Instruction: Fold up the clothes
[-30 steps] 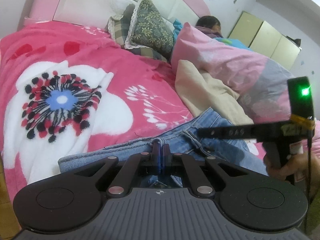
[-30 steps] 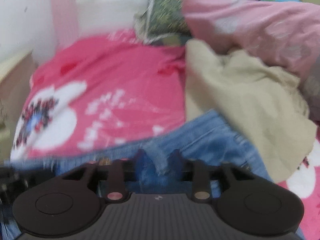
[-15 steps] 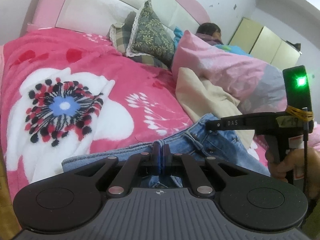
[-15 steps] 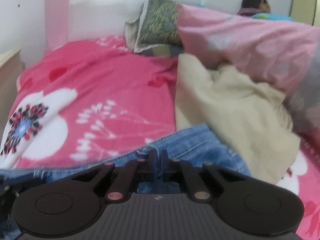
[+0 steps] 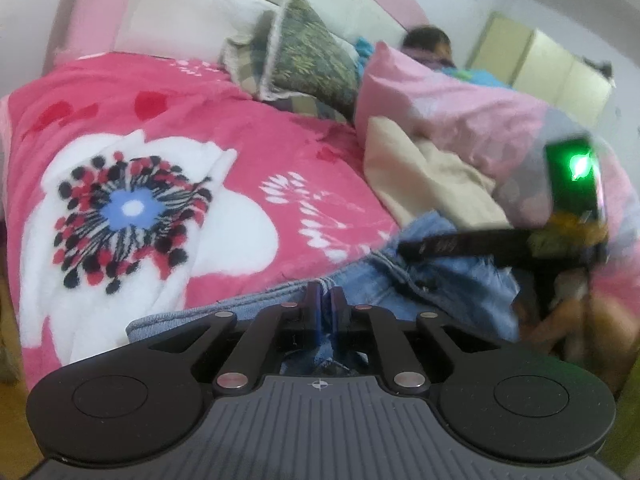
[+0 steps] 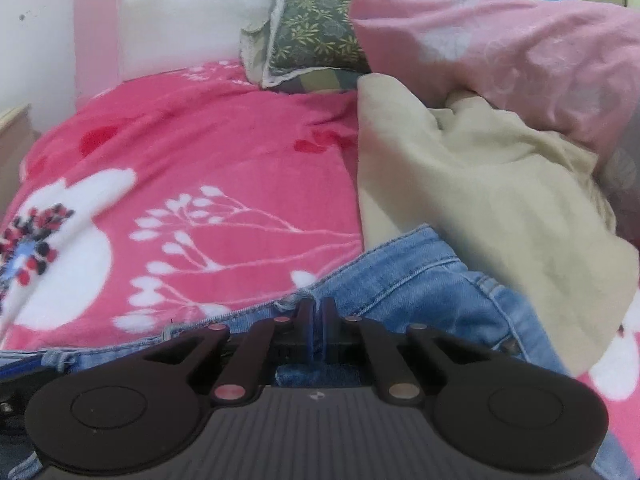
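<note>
A pair of light-blue denim jeans (image 6: 416, 284) is lying across the near edge of a bed, resting on a bright pink fleece blanket with large white flowers (image 5: 248, 168). The left hand-held gripper (image 5: 325, 300) is pinching the jeans' upper hem, its jaws pressed together with a thin fold of denim squeezed between them; those jaws have only just eased a touch wider, with the fabric remaining between them. The right hand-held gripper (image 6: 316, 308) is biting the same hem further along, near a belt loop, its jaws likewise drawn together on the cloth after closing in from a wider stance (the denim is showing as a narrow blue strip between the black pads).

In the left wrist view the right tool is reaching in from the side as a blurred dark bar, with a green light glowing on its body and a person's hand (image 5: 576, 320) gripping its handle below.

Just beyond the jeans, a crumpled cream-coloured cloth (image 6: 480, 184) is lying partly over them, tucked under a pale pink quilt (image 6: 500, 40). A grey-green leaf-patterned cushion with a lace border (image 5: 312, 60) is leaning against the white padded headboard (image 5: 192, 20).
</note>
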### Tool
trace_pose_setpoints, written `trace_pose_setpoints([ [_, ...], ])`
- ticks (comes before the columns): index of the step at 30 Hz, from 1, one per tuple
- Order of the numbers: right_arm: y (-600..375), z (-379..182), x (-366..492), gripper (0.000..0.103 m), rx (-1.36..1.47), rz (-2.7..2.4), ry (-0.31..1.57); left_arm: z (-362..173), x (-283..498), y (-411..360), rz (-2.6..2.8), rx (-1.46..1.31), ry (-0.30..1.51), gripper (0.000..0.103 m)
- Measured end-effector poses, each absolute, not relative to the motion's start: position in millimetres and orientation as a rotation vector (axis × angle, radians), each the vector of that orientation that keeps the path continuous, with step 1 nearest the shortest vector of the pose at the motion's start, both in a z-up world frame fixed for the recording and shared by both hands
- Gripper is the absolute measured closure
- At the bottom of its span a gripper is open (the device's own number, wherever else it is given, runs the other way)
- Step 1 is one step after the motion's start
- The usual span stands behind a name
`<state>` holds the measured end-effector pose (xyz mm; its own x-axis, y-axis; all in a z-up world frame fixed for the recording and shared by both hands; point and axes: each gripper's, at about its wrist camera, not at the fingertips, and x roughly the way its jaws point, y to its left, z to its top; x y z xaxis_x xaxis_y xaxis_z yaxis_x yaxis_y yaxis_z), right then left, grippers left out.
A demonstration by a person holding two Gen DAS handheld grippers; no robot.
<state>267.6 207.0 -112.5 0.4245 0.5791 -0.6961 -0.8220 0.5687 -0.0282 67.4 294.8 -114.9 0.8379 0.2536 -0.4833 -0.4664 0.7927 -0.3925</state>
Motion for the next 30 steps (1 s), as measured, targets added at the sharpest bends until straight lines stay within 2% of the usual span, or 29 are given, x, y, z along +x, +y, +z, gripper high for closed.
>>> trace_pose_setpoints([
  [1,199.1,-104.7,268.7,0.093,-0.383,0.919,0.703,-112.1,65.4,295.0,0.390,-0.525,0.434,0.094],
  [2,191.0,-97.0,268.2,0.083,-0.375,0.927,0.699,-108.5,60.7,298.6,0.372,-0.555,0.438,0.090],
  [3,181.6,-88.6,267.5,0.078,-0.360,0.931,0.684,-104.7,55.8,302.4,0.354,-0.586,0.442,0.084],
  [4,170.9,-79.4,266.5,0.077,-0.338,0.931,0.658,-101.6,50.1,304.8,0.345,-0.603,0.439,0.081],
  [8,153.4,-65.7,282.2,0.077,-0.275,0.901,0.633,-89.9,35.5,301.7,0.311,-0.584,0.450,0.081],
  [14,186.2,-119.8,338.8,0.085,-0.277,0.813,0.786,-105.6,51.4,295.0,0.305,-0.552,0.563,0.082],
  [17,171.6,-101.8,338.9,0.085,-0.220,0.793,0.794,-106.2,49.9,299.7,0.299,-0.576,0.583,0.082],
  [21,110.2,-49.8,320.1,0.083,-0.155,0.743,0.720,-88.1,41.2,295.7,0.294,-0.543,0.576,0.080],
  [25,8.0,3.5,264.9,0.082,-0.079,0.686,0.676,-68.7,27.0,283.2,0.258,-0.506,0.541,0.077],
  [30,-121.8,24.0,158.0,0.082,-0.018,0.559,0.700,-53.8,27.5,240.5,0.059,-0.445,0.579,0.075],
])
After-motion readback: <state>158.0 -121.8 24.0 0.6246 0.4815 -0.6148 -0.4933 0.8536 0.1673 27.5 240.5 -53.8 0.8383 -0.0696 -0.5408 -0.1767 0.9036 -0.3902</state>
